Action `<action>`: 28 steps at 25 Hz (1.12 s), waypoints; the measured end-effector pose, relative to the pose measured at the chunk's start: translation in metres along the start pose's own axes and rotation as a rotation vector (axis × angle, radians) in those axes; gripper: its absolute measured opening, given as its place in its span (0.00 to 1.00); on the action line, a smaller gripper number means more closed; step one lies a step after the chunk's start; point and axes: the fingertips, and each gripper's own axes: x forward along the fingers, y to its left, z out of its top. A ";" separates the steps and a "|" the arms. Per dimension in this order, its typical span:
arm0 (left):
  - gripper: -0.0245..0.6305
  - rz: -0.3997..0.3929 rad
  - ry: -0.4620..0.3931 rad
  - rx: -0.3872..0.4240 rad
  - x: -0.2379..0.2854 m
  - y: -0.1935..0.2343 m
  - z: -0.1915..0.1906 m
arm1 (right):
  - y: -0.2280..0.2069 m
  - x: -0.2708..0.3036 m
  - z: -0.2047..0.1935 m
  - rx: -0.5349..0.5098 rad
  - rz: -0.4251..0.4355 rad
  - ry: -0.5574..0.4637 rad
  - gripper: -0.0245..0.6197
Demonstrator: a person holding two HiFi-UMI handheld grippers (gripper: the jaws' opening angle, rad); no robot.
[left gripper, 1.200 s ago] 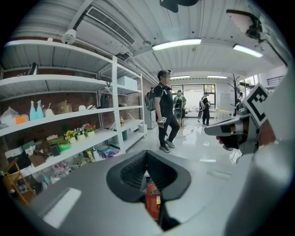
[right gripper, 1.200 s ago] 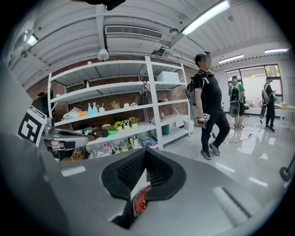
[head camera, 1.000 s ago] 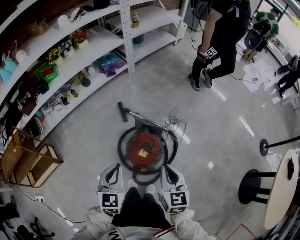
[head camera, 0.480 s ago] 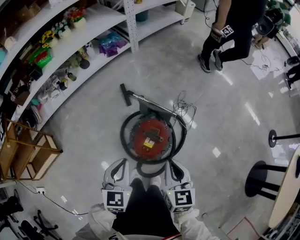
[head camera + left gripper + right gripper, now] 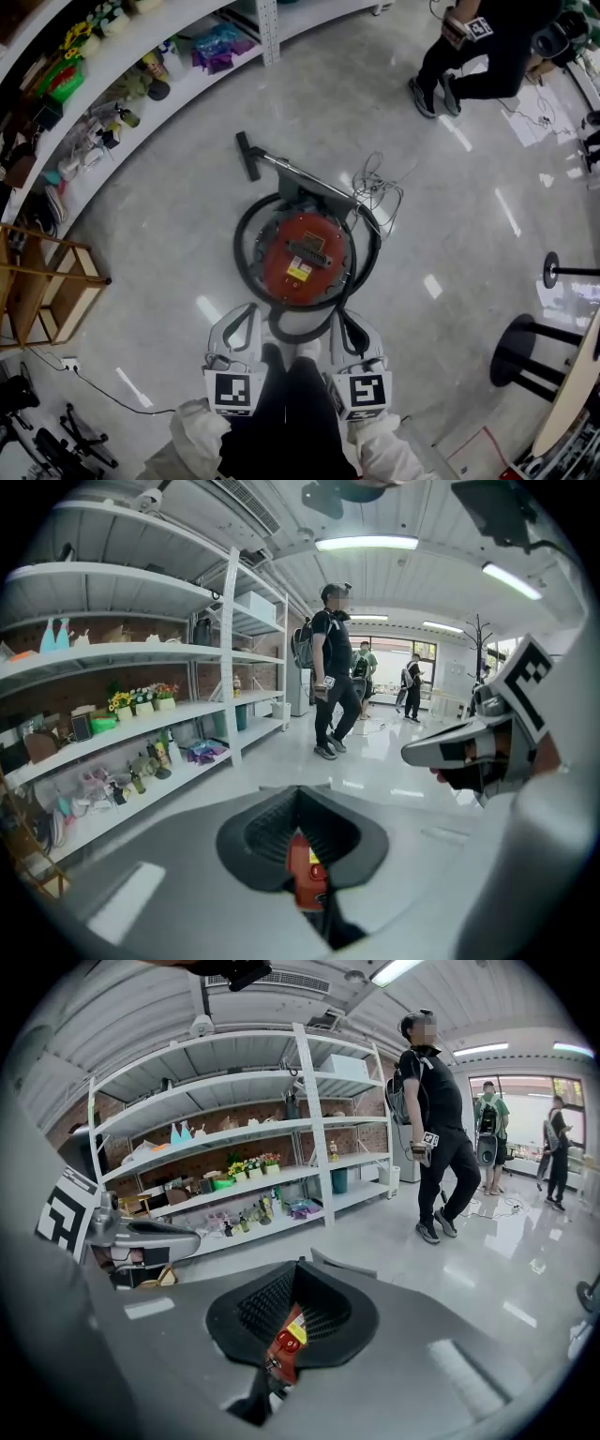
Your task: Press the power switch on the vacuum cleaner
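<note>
A round red vacuum cleaner (image 5: 302, 258) lies on the grey floor just ahead of my feet, with its black hose (image 5: 246, 234) coiled around it. Its metal wand (image 5: 300, 178) runs up-left to the black floor nozzle (image 5: 247, 155), and a loose cord (image 5: 380, 192) lies at its upper right. My left gripper (image 5: 246, 314) and right gripper (image 5: 339, 319) hang side by side close to my body, short of the vacuum and not touching it. Both stand shut with nothing held. Through each jaw slit a sliver of the red vacuum (image 5: 305, 869) (image 5: 286, 1335) shows.
White shelving (image 5: 94, 84) full of small goods curves along the left. A wooden rack (image 5: 42, 291) stands at the left edge, with a thin cable (image 5: 103, 394) below it. A person (image 5: 487, 47) walks at the top right. A black stool (image 5: 520, 361) and a stanchion base (image 5: 553, 272) stand at the right.
I have stepped closer, so the vacuum sits larger and nearer my feet. The person at the top right has drifted further right. Both grippers keep their place by my body.
</note>
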 end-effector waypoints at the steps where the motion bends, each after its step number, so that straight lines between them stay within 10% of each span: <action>1: 0.04 -0.001 0.002 0.000 0.004 0.000 -0.003 | 0.000 0.004 -0.003 0.000 0.002 0.002 0.04; 28: 0.04 -0.045 0.114 -0.036 0.063 0.007 -0.086 | 0.006 0.094 -0.102 0.046 0.039 0.203 0.04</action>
